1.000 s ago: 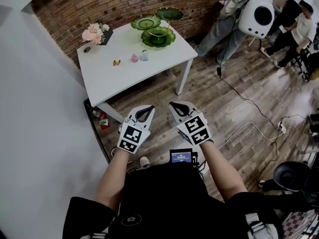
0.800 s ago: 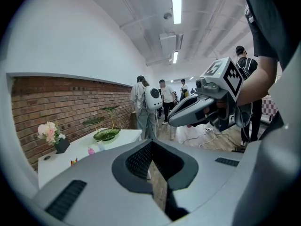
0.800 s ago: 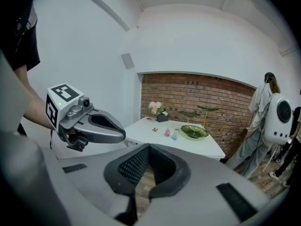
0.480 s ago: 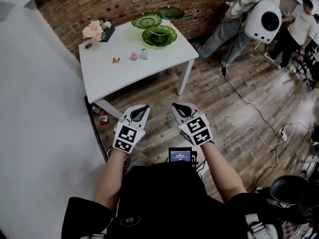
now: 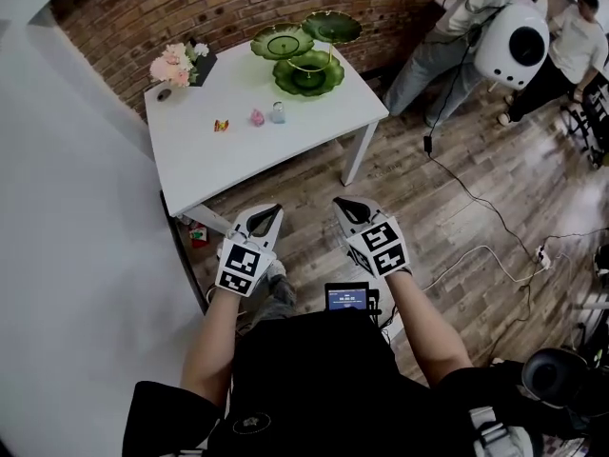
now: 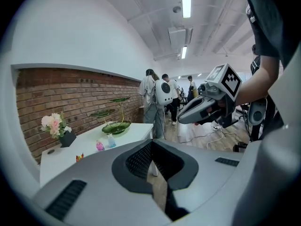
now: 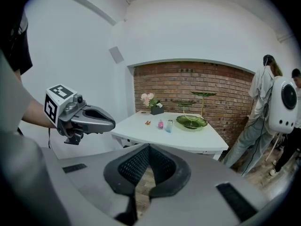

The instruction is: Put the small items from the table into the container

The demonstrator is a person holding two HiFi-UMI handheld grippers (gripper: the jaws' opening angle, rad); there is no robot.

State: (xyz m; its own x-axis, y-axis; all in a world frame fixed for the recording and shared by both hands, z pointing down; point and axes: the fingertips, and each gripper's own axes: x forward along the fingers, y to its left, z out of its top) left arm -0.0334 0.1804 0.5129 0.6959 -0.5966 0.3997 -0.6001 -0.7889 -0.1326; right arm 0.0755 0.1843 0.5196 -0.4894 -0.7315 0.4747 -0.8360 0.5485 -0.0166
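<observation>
Three small items stand in a row on the white table: an orange one, a pink one and a pale blue one. Behind them rises a green tiered dish of leaf-shaped plates. My left gripper and right gripper hang side by side over the wooden floor, short of the table's near edge. Both are shut and empty. The left gripper view shows the items and the dish far ahead. So does the right gripper view, where the dish is small.
A pot of pink flowers and a small dark disc sit at the table's far left corner. People and a white round machine stand at the upper right. Cables cross the floor. A red thing lies under the table by the grey wall.
The table has come a little nearer and larger in view. Both grippers have drifted slightly down in the picture, still side by side and shut.
</observation>
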